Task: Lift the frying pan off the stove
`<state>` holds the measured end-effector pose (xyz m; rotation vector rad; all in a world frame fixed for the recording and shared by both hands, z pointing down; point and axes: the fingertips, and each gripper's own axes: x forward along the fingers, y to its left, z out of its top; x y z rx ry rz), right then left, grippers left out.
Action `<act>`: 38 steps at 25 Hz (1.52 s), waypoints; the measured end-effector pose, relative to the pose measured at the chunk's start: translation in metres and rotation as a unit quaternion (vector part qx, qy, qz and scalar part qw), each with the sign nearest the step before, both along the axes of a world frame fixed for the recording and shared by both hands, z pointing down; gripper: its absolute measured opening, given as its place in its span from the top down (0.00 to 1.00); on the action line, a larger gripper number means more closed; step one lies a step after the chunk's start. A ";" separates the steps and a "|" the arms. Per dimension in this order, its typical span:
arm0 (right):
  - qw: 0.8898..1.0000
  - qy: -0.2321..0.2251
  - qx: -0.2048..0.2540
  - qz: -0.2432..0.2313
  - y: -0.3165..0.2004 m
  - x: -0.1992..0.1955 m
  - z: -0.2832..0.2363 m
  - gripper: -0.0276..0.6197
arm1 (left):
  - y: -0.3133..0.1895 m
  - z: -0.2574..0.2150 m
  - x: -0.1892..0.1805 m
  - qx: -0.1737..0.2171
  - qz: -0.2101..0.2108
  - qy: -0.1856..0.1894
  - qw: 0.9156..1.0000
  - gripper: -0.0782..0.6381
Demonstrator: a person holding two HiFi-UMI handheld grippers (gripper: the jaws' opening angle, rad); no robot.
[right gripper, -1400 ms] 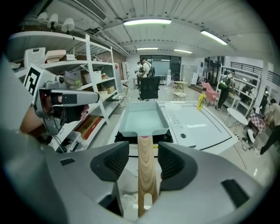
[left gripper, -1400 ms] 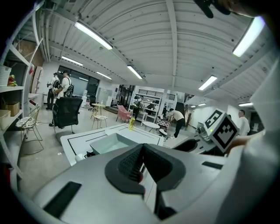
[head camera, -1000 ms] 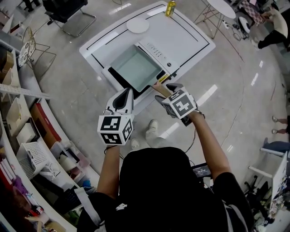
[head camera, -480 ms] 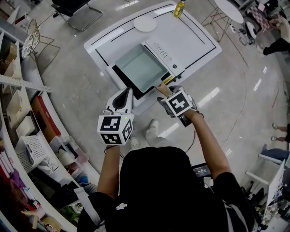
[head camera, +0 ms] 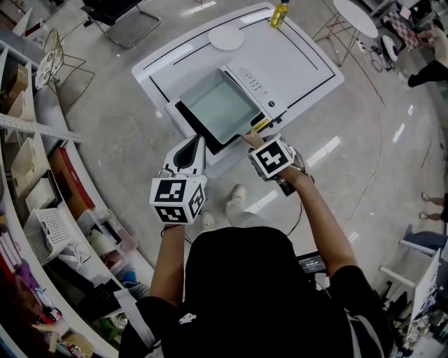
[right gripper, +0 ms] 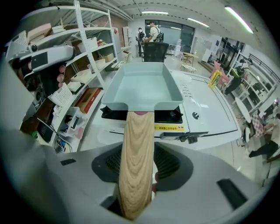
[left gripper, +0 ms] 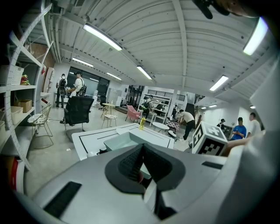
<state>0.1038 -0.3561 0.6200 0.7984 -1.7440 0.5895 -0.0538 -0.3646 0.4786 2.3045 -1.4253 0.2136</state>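
A square pale-green frying pan (head camera: 220, 105) sits on a black stove (head camera: 183, 117) on the white table (head camera: 308, 66). Its wooden handle (right gripper: 136, 148) points toward me. My right gripper (right gripper: 136, 175) has that handle between its jaws, which are closing, and both pads lie against the wood. In the head view the right gripper (head camera: 257, 140) is at the pan's near corner. My left gripper (head camera: 192, 145) hovers beside the table's near edge, left of the pan, shut on nothing. The left gripper view shows the left gripper (left gripper: 141, 151) with the pan (left gripper: 120, 142) beyond it.
A yellow bottle (head camera: 280, 12) and a round white disc (head camera: 226, 38) stand at the table's far side. The stove's control panel (head camera: 255, 84) lies right of the pan. Shelving with bins (head camera: 42, 210) runs along my left. A black chair (head camera: 115, 14) and people stand farther off.
My right gripper has slid a little forward along the wooden handle toward the pan. The left gripper has stayed where it was.
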 end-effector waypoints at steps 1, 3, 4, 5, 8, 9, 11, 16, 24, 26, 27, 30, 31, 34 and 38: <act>1.000 0.002 0.003 -0.002 -0.002 0.000 -0.001 0.71 | 0.000 0.000 0.000 0.000 0.000 0.000 1.000 0.88; 1.000 0.000 0.016 -0.016 -0.008 -0.004 -0.004 0.74 | 0.000 -0.001 0.000 0.001 0.000 0.000 1.000 0.88; 1.000 0.000 0.020 -0.024 -0.010 -0.006 -0.005 0.75 | 0.000 -0.001 0.000 0.001 0.000 0.000 1.000 0.88; 0.999 0.002 0.021 -0.030 -0.011 -0.007 -0.005 0.77 | 0.001 -0.001 0.000 0.001 -0.001 0.000 1.000 0.88; 0.999 0.010 0.019 -0.043 -0.008 -0.009 -0.003 0.82 | 0.001 -0.001 -0.001 -0.001 -0.004 -0.002 1.000 0.88; 0.999 0.013 0.019 -0.045 -0.007 -0.009 -0.003 0.84 | 0.001 -0.001 -0.001 0.000 -0.005 -0.002 1.000 0.88; 0.999 0.014 0.016 -0.045 -0.006 -0.009 -0.002 0.85 | 0.001 -0.004 -0.002 0.002 -0.007 -0.002 1.000 0.88; 0.999 0.019 0.008 -0.039 -0.004 -0.007 -0.002 0.85 | 0.000 -0.009 -0.007 0.008 -0.018 -0.001 1.000 0.88; 0.999 0.022 -0.006 -0.029 0.001 -0.002 0.000 0.86 | 0.000 -0.014 -0.013 0.008 -0.030 -0.003 1.000 0.88; 0.999 0.016 -0.004 -0.035 0.000 -0.005 -0.001 0.86 | 0.000 -0.015 -0.014 0.007 -0.030 -0.004 1.000 0.88; 0.999 0.011 0.001 -0.041 -0.002 -0.008 -0.002 0.86 | 0.000 -0.016 -0.013 0.008 -0.030 -0.004 1.000 0.88; 0.999 0.012 0.000 -0.042 0.001 -0.006 -0.001 0.86 | 0.000 -0.017 -0.012 0.008 -0.027 -0.007 1.000 0.88; 0.999 0.019 -0.007 -0.036 0.004 -0.002 0.000 0.86 | 0.001 -0.018 -0.011 0.009 -0.025 -0.007 1.000 0.88; 0.999 0.011 0.006 -0.040 0.004 -0.008 -0.001 0.86 | 0.004 -0.023 -0.010 0.014 -0.020 -0.010 1.000 0.88; 1.000 0.005 0.011 -0.025 0.007 -0.010 -0.003 0.86 | 0.012 -0.027 -0.013 0.021 -0.016 -0.014 1.000 0.88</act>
